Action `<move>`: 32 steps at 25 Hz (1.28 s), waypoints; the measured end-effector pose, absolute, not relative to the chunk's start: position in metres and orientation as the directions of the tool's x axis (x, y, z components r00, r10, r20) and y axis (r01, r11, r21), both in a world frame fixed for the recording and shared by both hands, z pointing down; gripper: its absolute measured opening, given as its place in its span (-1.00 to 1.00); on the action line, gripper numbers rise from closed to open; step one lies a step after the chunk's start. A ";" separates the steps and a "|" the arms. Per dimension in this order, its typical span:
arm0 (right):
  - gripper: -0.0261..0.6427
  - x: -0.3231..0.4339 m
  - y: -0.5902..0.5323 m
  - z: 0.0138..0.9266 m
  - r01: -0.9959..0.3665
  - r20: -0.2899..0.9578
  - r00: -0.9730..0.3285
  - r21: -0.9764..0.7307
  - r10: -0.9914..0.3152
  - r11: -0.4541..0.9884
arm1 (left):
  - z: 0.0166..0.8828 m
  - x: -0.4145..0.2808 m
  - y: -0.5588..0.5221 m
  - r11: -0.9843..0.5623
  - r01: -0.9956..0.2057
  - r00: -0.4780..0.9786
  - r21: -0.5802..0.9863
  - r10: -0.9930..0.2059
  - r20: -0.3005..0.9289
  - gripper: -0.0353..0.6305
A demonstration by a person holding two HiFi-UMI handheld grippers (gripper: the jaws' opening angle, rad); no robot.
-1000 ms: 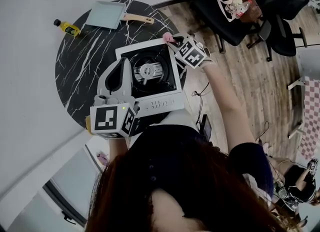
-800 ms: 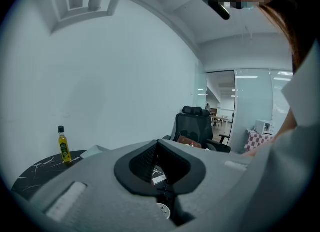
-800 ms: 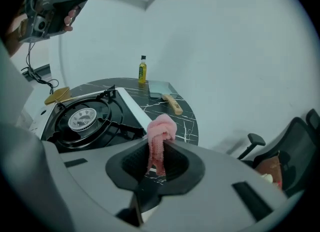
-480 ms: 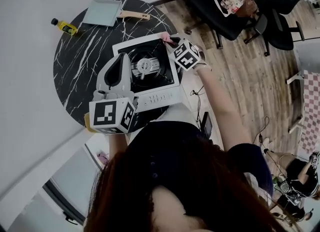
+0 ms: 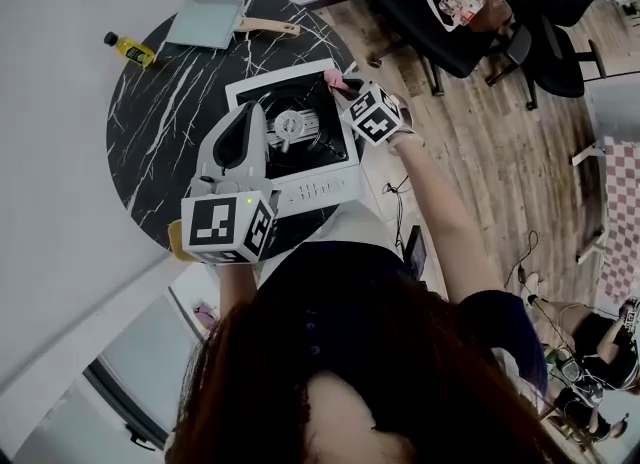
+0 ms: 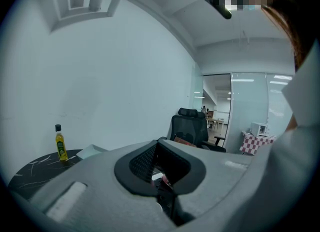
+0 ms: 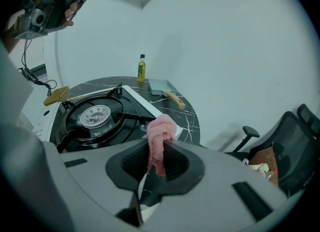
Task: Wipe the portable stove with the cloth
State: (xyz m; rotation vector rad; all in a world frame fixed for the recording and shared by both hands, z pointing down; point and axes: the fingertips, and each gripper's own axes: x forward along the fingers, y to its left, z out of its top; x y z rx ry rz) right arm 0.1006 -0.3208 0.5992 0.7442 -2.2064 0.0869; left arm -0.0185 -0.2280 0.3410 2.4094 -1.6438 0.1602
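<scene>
Pink cloth (image 7: 160, 128) clamped in right claw (image 7: 157, 152) at portable stove (image 7: 95, 118) edge | left claw (image 6: 158, 174) together, empty.

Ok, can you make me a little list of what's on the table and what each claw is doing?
table: round, black with white veins
stove: on the table's near side, burner bare
right claw: shut on the pink cloth, by the stove's far right corner
left claw: shut, empty, held over the stove's left side
bottle: yellow, at the table's far left edge
pan: pale blue, square, wooden handle, at the table's far edge
</scene>
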 end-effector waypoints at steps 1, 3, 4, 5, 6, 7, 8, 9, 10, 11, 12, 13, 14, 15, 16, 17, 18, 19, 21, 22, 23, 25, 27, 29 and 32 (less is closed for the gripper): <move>-0.76 0.101 -0.318 0.600 -0.535 0.709 -0.516 0.172 -0.481 0.827 | 0.341 -0.018 -0.227 -0.351 -0.928 0.370 0.121 -0.905 0.211 -0.87; -0.76 0.102 -0.313 0.599 -0.532 0.712 -0.514 0.173 -0.479 0.829 | 0.340 -0.018 -0.225 -0.355 -0.927 0.373 0.122 -0.905 0.206 -0.87; -0.76 0.102 -0.311 0.598 -0.532 0.712 -0.514 0.173 -0.479 0.829 | 0.339 -0.018 -0.224 -0.357 -0.926 0.375 0.122 -0.904 0.204 -0.87; -0.76 0.103 -0.309 0.598 -0.533 0.712 -0.513 0.173 -0.479 0.828 | 0.339 -0.018 -0.223 -0.359 -0.925 0.377 0.122 -0.904 0.202 -0.87; -0.76 0.103 -0.306 0.598 -0.534 0.713 -0.512 0.173 -0.479 0.828 | 0.338 -0.018 -0.221 -0.360 -0.925 0.378 0.122 -0.904 0.200 -0.87; -0.76 0.103 -0.304 0.598 -0.535 0.715 -0.510 0.172 -0.478 0.827 | 0.337 -0.018 -0.220 -0.361 -0.924 0.379 0.123 -0.904 0.197 -0.87; -0.76 0.104 -0.301 0.598 -0.537 0.719 -0.507 0.169 -0.476 0.827 | 0.336 -0.019 -0.218 -0.362 -0.924 0.380 0.124 -0.904 0.195 -0.87; -0.76 0.105 -0.298 0.599 -0.538 0.722 -0.504 0.166 -0.473 0.826 | 0.336 -0.018 -0.217 -0.363 -0.923 0.381 0.125 -0.904 0.194 -0.87; -0.76 0.106 -0.295 0.599 -0.540 0.726 -0.501 0.163 -0.471 0.826 | 0.336 -0.018 -0.216 -0.365 -0.922 0.384 0.126 -0.903 0.193 -0.87; -0.76 0.107 -0.293 0.599 -0.542 0.730 -0.498 0.161 -0.469 0.825 | 0.336 -0.018 -0.215 -0.368 -0.921 0.387 0.128 -0.902 0.191 -0.87; -0.76 0.108 -0.291 0.599 -0.543 0.731 -0.495 0.160 -0.469 0.824 | 0.337 -0.017 -0.214 -0.370 -0.920 0.389 0.131 -0.901 0.190 -0.87; -0.76 0.108 -0.289 0.600 -0.545 0.731 -0.495 0.160 -0.470 0.823 | 0.337 -0.018 -0.212 -0.371 -0.919 0.391 0.134 -0.901 0.189 -0.87; -0.76 0.107 -0.286 0.601 -0.546 0.730 -0.495 0.161 -0.471 0.822 | 0.338 -0.018 -0.211 -0.371 -0.919 0.392 0.136 -0.901 0.188 -0.87; -0.76 0.107 -0.285 0.601 -0.548 0.729 -0.495 0.161 -0.474 0.821 | 0.338 -0.018 -0.210 -0.371 -0.918 0.392 0.138 -0.901 0.187 -0.87; -0.76 0.107 -0.283 0.601 -0.551 0.727 -0.495 0.160 -0.475 0.819 | 0.338 -0.019 -0.209 -0.371 -0.918 0.392 0.139 -0.901 0.187 -0.87; -0.76 0.108 -0.280 0.601 -0.555 0.728 -0.494 0.157 -0.476 0.817 | 0.338 -0.020 -0.208 -0.371 -0.918 0.393 0.140 -0.900 0.188 -0.87; -0.76 0.109 -0.277 0.601 -0.559 0.729 -0.492 0.155 -0.476 0.814 | 0.338 -0.020 -0.206 -0.372 -0.918 0.393 0.139 -0.900 0.189 -0.87; -0.76 0.110 -0.274 0.600 -0.562 0.731 -0.489 0.154 -0.476 0.813 | 0.339 -0.021 -0.205 -0.371 -0.918 0.393 0.140 -0.900 0.191 -0.87; -0.76 0.112 -0.269 0.599 -0.563 0.732 -0.486 0.156 -0.477 0.812 | 0.341 -0.022 -0.201 -0.369 -0.918 0.392 0.143 -0.899 0.194 -0.87; -0.76 0.112 -0.267 0.600 -0.563 0.732 -0.485 0.156 -0.478 0.811 | 0.341 -0.023 -0.199 -0.368 -0.919 0.391 0.144 -0.899 0.196 -0.86; -0.76 0.112 -0.264 0.600 -0.564 0.732 -0.485 0.156 -0.478 0.811 | 0.342 -0.024 -0.198 -0.367 -0.919 0.390 0.144 -0.900 0.197 -0.87; -0.76 0.113 -0.261 0.600 -0.563 0.733 -0.484 0.158 -0.478 0.811 | 0.343 -0.024 -0.196 -0.367 -0.919 0.391 0.147 -0.899 0.198 -0.87; -0.76 0.114 -0.257 0.600 -0.560 0.737 -0.480 0.159 -0.476 0.813 | 0.343 -0.024 -0.193 -0.371 -0.916 0.396 0.151 -0.897 0.197 -0.87; -0.76 0.114 -0.252 0.601 -0.563 0.738 -0.479 0.158 -0.475 0.812 | 0.343 -0.023 -0.190 -0.378 -0.913 0.403 0.152 -0.894 0.196 -0.87; -0.76 0.116 -0.247 0.601 -0.566 0.739 -0.476 0.158 -0.478 0.809 | 0.342 -0.019 -0.186 -0.390 -0.908 0.415 0.155 -0.889 0.192 -0.87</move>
